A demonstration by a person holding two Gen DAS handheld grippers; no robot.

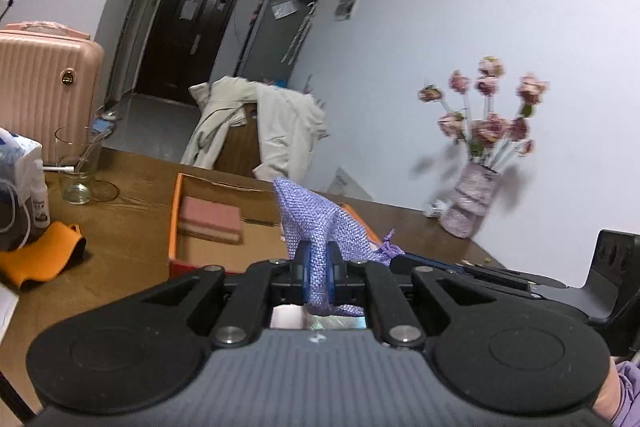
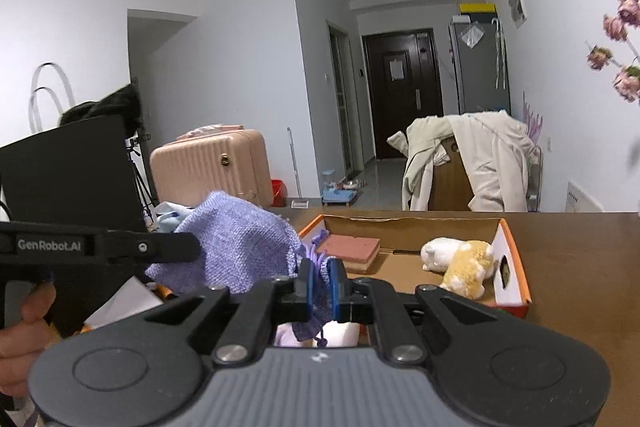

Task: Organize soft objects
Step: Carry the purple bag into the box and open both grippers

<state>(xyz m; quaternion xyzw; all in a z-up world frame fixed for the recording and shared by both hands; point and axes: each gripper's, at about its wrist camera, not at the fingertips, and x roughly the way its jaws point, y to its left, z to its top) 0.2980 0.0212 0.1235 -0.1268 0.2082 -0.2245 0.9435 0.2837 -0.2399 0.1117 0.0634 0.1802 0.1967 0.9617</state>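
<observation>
A purple woven drawstring pouch [image 1: 320, 223] is held between both grippers above the near edge of the table. My left gripper [image 1: 319, 267] is shut on one end of it. My right gripper [image 2: 321, 279] is shut on the other end, near its drawstring; the pouch [image 2: 236, 239] spreads to the left there. An open orange cardboard box [image 2: 516, 259] lies on the wooden table beyond. In it lie a pink sponge [image 2: 352, 249] and a white-and-tan plush toy [image 2: 460, 261]. The box [image 1: 174, 219] and sponge [image 1: 210, 217] also show in the left wrist view.
On the table to the left stand a glass [image 1: 76, 167], a small spray bottle [image 1: 40, 195], a tissue pack [image 1: 16, 155] and an orange cloth [image 1: 40, 255]. A vase of pink flowers [image 1: 476, 195] stands at the right by the wall. A pink suitcase [image 2: 212, 163] and a coat-draped chair [image 2: 468, 159] stand behind.
</observation>
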